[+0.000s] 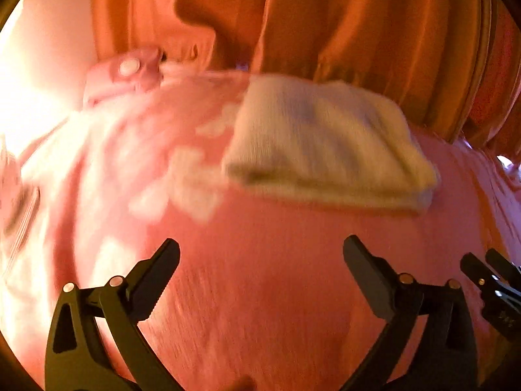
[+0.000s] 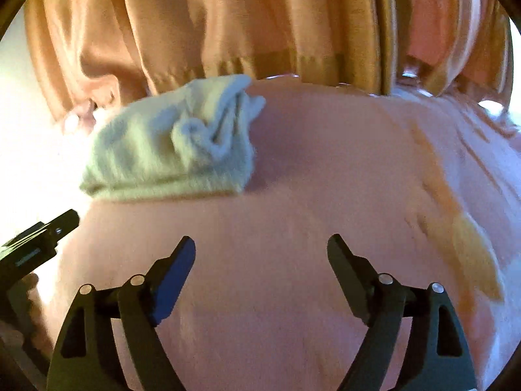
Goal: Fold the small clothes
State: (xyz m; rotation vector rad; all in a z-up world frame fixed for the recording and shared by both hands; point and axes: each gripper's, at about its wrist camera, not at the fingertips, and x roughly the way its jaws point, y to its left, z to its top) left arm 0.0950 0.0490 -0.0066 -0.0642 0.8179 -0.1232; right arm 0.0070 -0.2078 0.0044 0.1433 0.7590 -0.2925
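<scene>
A small folded white knit garment (image 1: 329, 150) lies on a pink cloth-covered surface (image 1: 260, 277); it also shows in the right wrist view (image 2: 172, 150), where its folded edges bunch up on the right. My left gripper (image 1: 260, 254) is open and empty, held short of the garment. My right gripper (image 2: 260, 251) is open and empty, with the garment ahead to its left. The right gripper's tips (image 1: 488, 270) show at the right edge of the left wrist view. The left gripper's tip (image 2: 62, 221) shows at the left edge of the right wrist view.
An orange curtain (image 2: 260, 22) hangs just behind the surface. A pink piece with a white snap (image 1: 128, 68) lies at the far left. The surface has white patches (image 1: 185, 182) on the left and an orange stripe (image 2: 456, 221) on the right.
</scene>
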